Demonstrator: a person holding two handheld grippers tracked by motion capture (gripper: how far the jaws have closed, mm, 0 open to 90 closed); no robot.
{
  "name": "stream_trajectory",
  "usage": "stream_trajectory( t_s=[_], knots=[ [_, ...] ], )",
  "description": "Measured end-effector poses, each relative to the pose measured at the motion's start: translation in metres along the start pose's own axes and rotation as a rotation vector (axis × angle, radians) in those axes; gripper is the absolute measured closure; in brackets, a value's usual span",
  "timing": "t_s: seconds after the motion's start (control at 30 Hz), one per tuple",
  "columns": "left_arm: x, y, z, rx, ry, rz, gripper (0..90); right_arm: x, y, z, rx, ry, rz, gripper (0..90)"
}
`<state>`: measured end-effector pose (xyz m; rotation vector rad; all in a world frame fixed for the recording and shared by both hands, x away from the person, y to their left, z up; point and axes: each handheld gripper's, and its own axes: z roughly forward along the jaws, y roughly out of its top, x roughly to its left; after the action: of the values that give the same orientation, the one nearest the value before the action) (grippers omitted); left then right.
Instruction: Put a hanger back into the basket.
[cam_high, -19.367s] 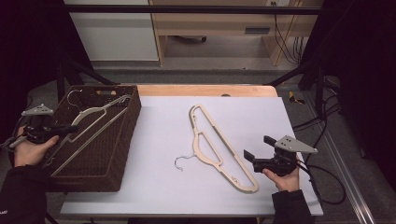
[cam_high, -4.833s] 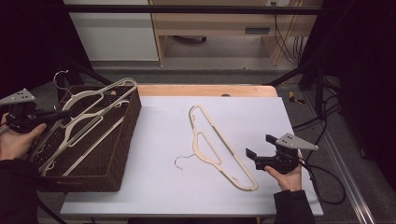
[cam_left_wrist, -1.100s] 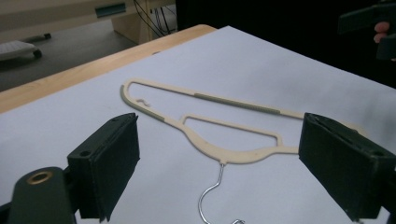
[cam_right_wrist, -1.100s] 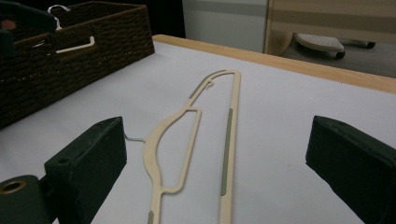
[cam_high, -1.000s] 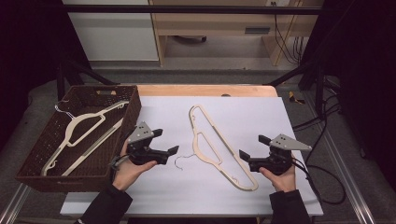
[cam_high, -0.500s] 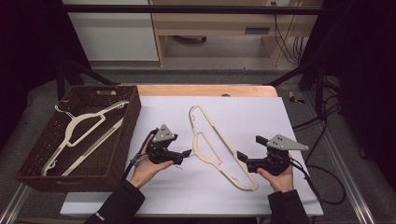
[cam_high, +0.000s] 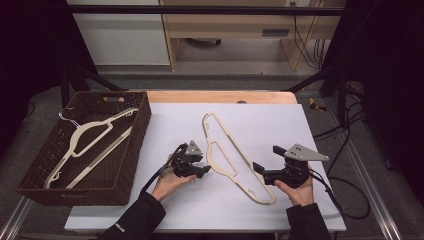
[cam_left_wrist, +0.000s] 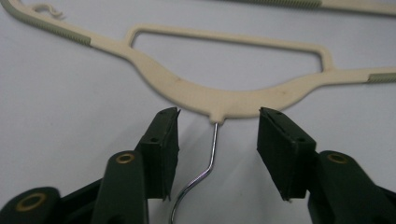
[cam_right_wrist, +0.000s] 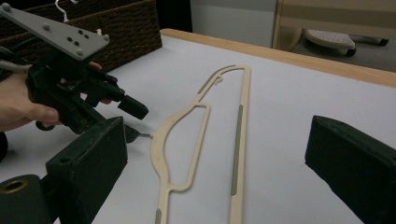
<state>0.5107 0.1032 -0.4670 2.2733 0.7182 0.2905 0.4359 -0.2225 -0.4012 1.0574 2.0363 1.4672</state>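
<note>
I have the bench (cam_high: 320, 130) in front of me, its white top carrying the cream hanger (cam_high: 235, 155) that lies flat between my two tools. Off to the far side of my left hand-held gripper (cam_left_wrist: 217, 140) sits the brown wicker basket (cam_high: 30, 187), with two more hangers (cam_high: 87, 137) already lying in it. My left hand-held gripper is low at the hanger's neck; its jaws have just been closing, and the wire hook (cam_left_wrist: 208, 163) runs between the pads without either one touching it, so nothing is gripped yet. To do this well, I think I should close squarely on the wire just below the plastic stub, since the thin rod could slip or swivel if pinched off-centre. My right hand-held gripper (cam_right_wrist: 219, 163) waits with jaws wide apart, empty, near the hanger's lower end. Nothing lies between the hanger and the basket; only the basket's near wall would need clearing on the way over.
</note>
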Motion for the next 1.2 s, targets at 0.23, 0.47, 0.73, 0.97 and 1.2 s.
stream_trajectory(
  t_s=[0.23, 0.47, 0.73, 0.97, 1.2],
  knots=[
    [0.004, -0.003, 0.005, 0.034, 0.003, -0.004, 64.2, 0.001, 0.0, 0.002, 0.004, 0.001, 0.003, 6.1],
    [0.0, -0.002, 0.007, 0.039, 0.017, 0.035, 74.1, 0.0, -0.001, 0.003, 0.011, 0.005, -0.002, 6.2],
    [0.006, 0.001, 0.007, 0.062, -0.02, 0.004, 83.2, 0.002, -0.002, 0.008, 0.022, 0.015, -0.012, 6.2],
    [0.006, 0.003, 0.007, 0.075, -0.024, 0.021, 88.0, 0.008, -0.002, 0.019, 0.041, 0.03, -0.014, 6.5],
    [0.005, 0.008, 0.006, 0.116, -0.023, 0.061, 88.5, 0.014, -0.005, 0.035, 0.075, 0.057, -0.03, 7.7]
  ],
)
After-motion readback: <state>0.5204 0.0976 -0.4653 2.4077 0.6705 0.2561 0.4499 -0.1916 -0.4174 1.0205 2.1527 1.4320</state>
